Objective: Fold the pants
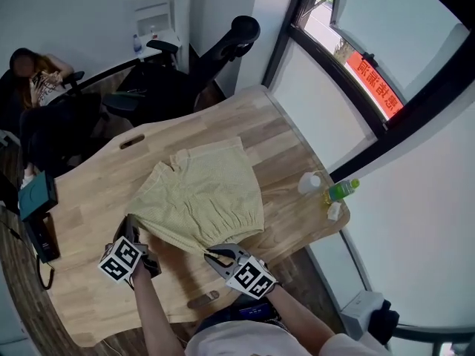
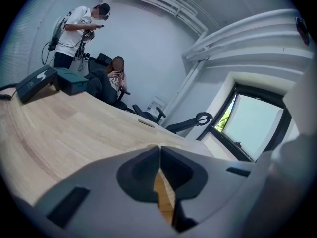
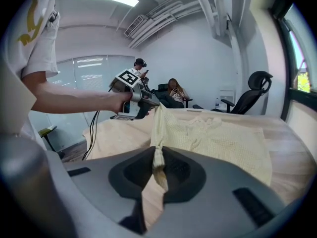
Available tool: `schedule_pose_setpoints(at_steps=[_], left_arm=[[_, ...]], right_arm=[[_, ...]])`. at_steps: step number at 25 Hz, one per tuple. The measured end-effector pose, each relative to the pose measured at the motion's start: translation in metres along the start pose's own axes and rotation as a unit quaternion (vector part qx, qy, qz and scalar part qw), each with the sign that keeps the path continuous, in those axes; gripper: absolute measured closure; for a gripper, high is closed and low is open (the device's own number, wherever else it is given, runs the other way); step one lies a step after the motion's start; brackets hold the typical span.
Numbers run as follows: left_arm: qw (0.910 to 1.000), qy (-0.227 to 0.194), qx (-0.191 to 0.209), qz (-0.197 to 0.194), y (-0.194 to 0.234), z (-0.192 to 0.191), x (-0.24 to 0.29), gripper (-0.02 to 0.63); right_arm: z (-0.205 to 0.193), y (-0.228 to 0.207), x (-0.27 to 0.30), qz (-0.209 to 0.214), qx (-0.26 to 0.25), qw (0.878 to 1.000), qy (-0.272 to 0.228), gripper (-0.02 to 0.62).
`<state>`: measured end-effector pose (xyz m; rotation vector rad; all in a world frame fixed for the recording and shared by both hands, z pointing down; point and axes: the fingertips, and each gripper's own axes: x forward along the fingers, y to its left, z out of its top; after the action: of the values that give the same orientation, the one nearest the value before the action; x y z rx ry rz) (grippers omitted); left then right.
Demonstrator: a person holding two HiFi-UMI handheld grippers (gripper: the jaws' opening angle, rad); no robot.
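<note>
Pale yellow pants (image 1: 204, 191) lie spread on the wooden table (image 1: 89, 191), with their near edge lifted off the wood. My left gripper (image 1: 133, 227) is shut on the near left corner of that edge. My right gripper (image 1: 213, 256) is shut on the near right corner. In the right gripper view the cloth (image 3: 218, 138) runs from my closed right gripper (image 3: 158, 151) up to the left gripper (image 3: 141, 102) at the far side. In the left gripper view the left gripper (image 2: 159, 148) has its jaws together, with only a thin pale strip showing between them.
A white cup (image 1: 312, 182) and a green bottle (image 1: 343, 190) stand at the table's right edge. A dark box (image 1: 37, 195) sits at the left edge. Office chairs (image 1: 223, 47) and a seated person (image 1: 41, 80) are behind the table. Another person (image 2: 74, 31) stands further back.
</note>
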<state>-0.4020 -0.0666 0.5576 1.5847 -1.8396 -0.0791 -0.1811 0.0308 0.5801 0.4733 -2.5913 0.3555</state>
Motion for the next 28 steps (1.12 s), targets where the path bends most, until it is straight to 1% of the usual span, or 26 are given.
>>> schedule_pose_setpoints(at_steps=[5, 9, 13, 16, 18, 20, 24, 28], left_arm=[[0.9999, -0.005, 0.006, 0.006, -0.013, 0.004, 0.003, 0.595], [0.9999, -0.01, 0.005, -0.001, -0.027, 0.009, 0.012, 0.595], [0.9991, 0.001, 0.04, 0.012, -0.032, 0.006, 0.014, 0.595], [0.9992, -0.001, 0.039, 0.014, -0.036, 0.01, 0.02, 0.595], [0.999, -0.003, 0.042, 0.016, -0.041, 0.013, 0.023, 0.595], [0.9984, -0.003, 0.054, 0.018, -0.049, 0.016, 0.024, 0.595], [0.9964, -0.003, 0.082, 0.02, -0.065, 0.023, 0.033, 0.595], [0.9959, -0.004, 0.09, 0.01, -0.089, 0.027, 0.05, 0.595]], right_arm=[[0.002, -0.009, -0.01, -0.008, 0.006, 1.0, -0.001, 0.558], [0.009, -0.021, -0.016, -0.022, 0.006, 1.0, -0.006, 0.558], [0.009, -0.025, -0.019, -0.023, 0.008, 1.0, -0.005, 0.558], [0.009, -0.028, -0.018, -0.021, 0.011, 1.0, -0.01, 0.558], [0.015, -0.029, -0.021, -0.018, 0.002, 1.0, -0.024, 0.558], [0.022, -0.03, -0.026, -0.017, -0.008, 0.999, -0.043, 0.558], [0.02, -0.041, -0.028, -0.016, 0.004, 0.999, -0.046, 0.558], [0.02, -0.06, -0.035, -0.016, 0.026, 0.998, -0.057, 0.558]])
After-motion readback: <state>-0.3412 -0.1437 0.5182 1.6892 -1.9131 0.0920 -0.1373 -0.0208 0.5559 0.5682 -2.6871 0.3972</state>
